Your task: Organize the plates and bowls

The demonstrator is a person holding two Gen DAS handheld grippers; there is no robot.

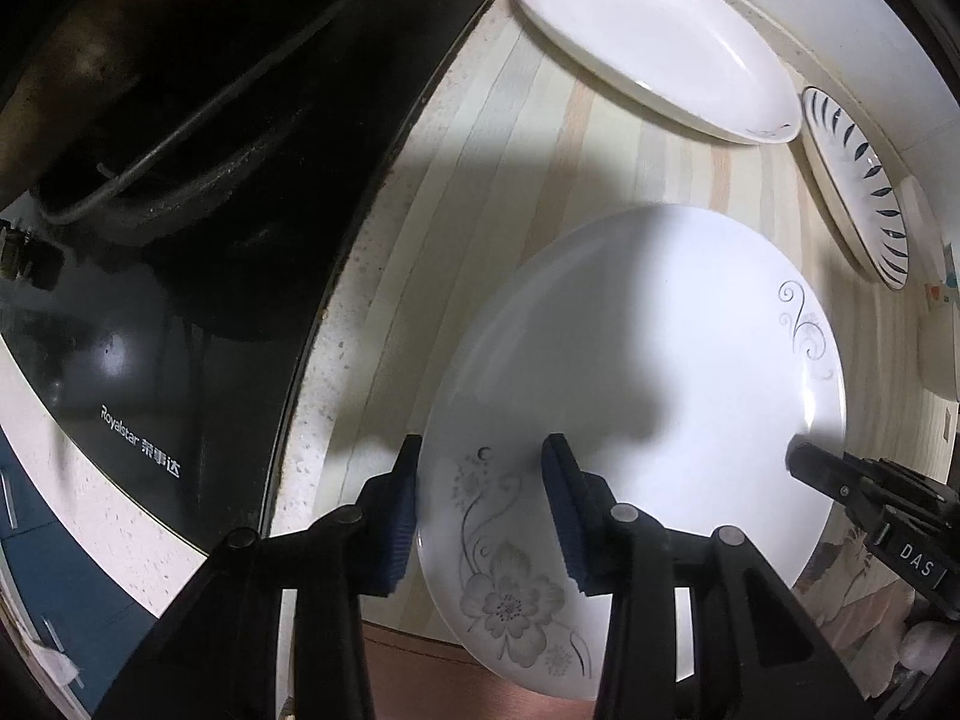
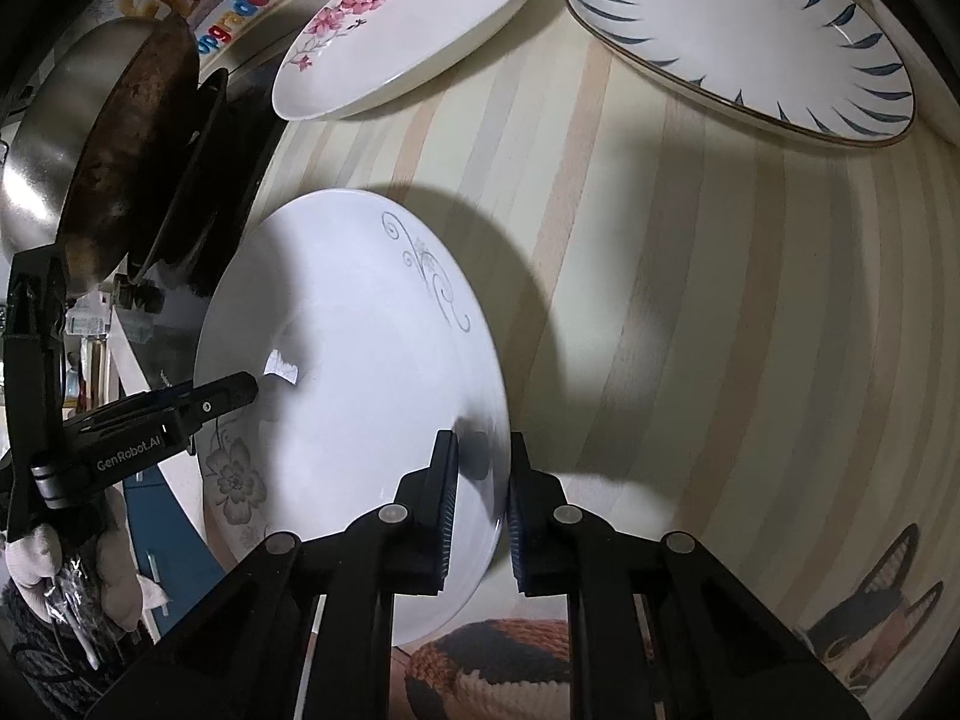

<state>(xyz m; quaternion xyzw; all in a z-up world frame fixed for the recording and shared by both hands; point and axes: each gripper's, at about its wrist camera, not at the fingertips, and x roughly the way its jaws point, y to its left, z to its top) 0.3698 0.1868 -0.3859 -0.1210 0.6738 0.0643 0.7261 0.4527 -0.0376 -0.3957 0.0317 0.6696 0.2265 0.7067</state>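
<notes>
A white plate with grey flower print is held tilted above the striped counter; it also shows in the right wrist view. My left gripper straddles its near left rim, one finger on each side, jaws wide. My right gripper straddles its right rim with jaws close to the rim; it shows in the left wrist view. A pink-rose oval plate and a blue-leaf plate lie on the counter behind.
A black Royalstar stove with a dark wok sits to the left. The striped counter extends right. A cat-face print lies at the counter's near right edge.
</notes>
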